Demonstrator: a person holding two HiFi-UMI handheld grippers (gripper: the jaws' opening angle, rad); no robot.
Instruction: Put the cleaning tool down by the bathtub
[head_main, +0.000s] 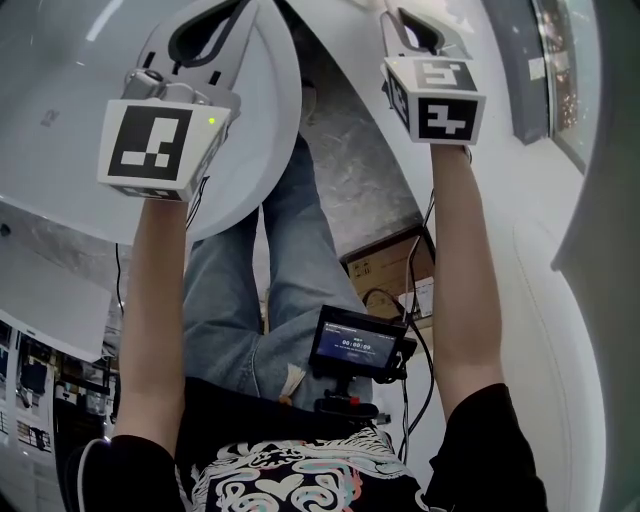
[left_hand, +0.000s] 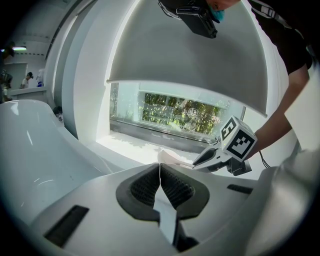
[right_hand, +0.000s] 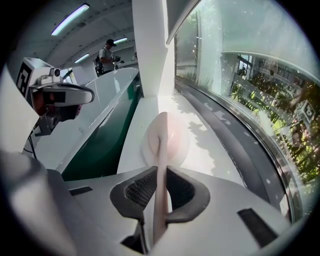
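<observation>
Over the white ledge (right_hand: 205, 145) beside the bathtub (right_hand: 102, 132), the right gripper (right_hand: 159, 192) clamps the pale cleaning tool (right_hand: 162, 137), which likely needs lowering and releasing next; the left gripper (left_hand: 160, 187) is closed and empty.

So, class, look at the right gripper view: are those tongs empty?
No, the right tongs are closed on the pale cleaning tool, whose rounded head sticks out beyond them.

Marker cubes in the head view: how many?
2. The left cube sits at mid-left, the right cube at upper right, each above a forearm. None looks hidden.
</observation>
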